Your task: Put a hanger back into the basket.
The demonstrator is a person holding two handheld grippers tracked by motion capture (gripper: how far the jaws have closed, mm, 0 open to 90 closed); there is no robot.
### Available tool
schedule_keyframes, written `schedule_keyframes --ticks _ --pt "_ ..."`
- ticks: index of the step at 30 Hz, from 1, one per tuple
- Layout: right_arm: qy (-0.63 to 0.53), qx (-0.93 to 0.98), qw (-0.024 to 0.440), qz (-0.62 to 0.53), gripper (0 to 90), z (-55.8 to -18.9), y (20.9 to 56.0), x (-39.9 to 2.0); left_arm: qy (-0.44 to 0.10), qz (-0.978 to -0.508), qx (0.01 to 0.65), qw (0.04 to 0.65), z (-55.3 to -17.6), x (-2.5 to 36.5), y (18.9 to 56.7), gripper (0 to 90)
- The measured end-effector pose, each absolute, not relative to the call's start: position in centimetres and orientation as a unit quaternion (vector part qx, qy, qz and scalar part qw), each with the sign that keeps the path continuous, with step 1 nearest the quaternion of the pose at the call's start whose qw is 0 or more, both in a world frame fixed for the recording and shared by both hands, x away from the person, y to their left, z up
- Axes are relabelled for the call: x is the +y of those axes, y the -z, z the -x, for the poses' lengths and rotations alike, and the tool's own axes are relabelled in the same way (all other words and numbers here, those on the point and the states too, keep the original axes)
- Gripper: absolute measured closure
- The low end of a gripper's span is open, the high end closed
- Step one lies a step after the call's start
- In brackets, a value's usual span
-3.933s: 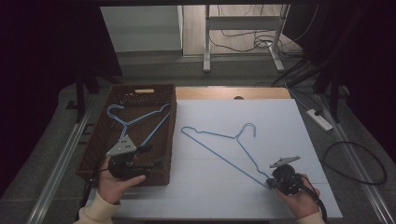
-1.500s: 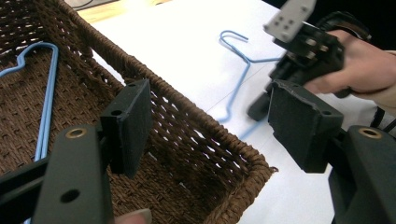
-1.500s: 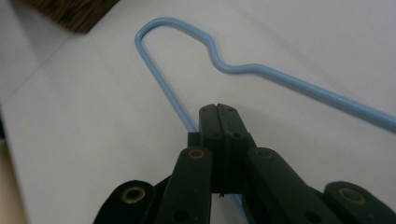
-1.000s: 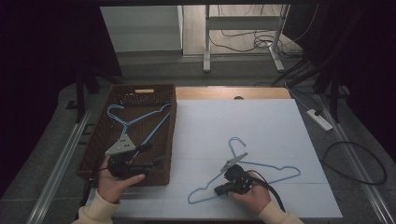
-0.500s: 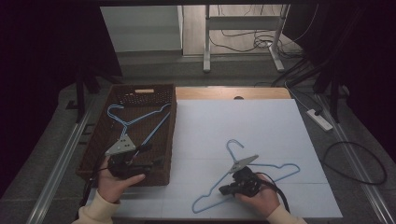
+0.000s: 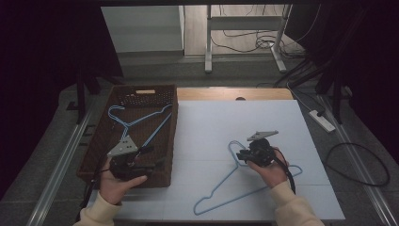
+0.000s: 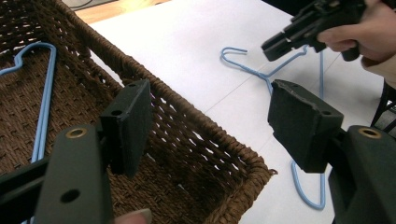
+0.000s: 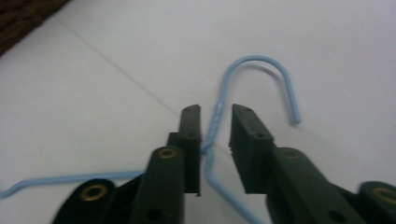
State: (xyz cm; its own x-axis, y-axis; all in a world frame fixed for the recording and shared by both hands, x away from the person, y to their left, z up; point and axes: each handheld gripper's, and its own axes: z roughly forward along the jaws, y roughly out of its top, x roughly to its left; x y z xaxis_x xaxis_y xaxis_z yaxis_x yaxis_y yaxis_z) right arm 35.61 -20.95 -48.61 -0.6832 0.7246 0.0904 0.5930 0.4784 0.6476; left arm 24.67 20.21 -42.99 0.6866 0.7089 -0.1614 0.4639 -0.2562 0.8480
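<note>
Dim surroundings, evenly lit white table point(image 6: 282, 117), soft close-up blur, faint shadows

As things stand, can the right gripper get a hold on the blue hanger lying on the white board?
Probably yes. The right gripper already straddles the twisted neck of the blue hanger, jaws slightly apart with nothing between them and the wire.

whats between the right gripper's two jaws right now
The twisted neck of the blue wire hanger on the white table sits in the right gripper's gap, seen in the right gripper view.
</note>
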Motion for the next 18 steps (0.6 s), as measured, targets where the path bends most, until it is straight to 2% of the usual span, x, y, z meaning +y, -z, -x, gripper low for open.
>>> schedule_keyframes --ticks 2,5,9,16,18 --pt "-0.316 0.856 0.099 -0.398 60.0 -36.6 49.1 -20.3 -0.127 -0.783 0.374 0.481 -24.7 20.2 43.0 31.4" --pt "-0.288 0.865 0.097 -0.4 56.0 -37.3 49.5 -19.3 -0.126 -0.784 0.373 0.48 -24.7 20.1 43.1 31.4" --pt "-0.259 0.873 0.095 -0.403 55.6 -38.0 49.9 -18.2 -0.125 -0.784 0.373 0.48 -24.7 20.1 43.1 31.3" --pt "-0.201 0.889 0.105 -0.398 65.1 -38.7 50.4 -15.7 -0.125 -0.784 0.372 0.481 -24.7 20.2 43.0 31.4" --pt "-0.192 0.889 0.103 -0.403 70.9 -38.7 50.3 -15.4 -0.125 -0.784 0.372 0.481 -24.7 20.1 43.1 31.3"
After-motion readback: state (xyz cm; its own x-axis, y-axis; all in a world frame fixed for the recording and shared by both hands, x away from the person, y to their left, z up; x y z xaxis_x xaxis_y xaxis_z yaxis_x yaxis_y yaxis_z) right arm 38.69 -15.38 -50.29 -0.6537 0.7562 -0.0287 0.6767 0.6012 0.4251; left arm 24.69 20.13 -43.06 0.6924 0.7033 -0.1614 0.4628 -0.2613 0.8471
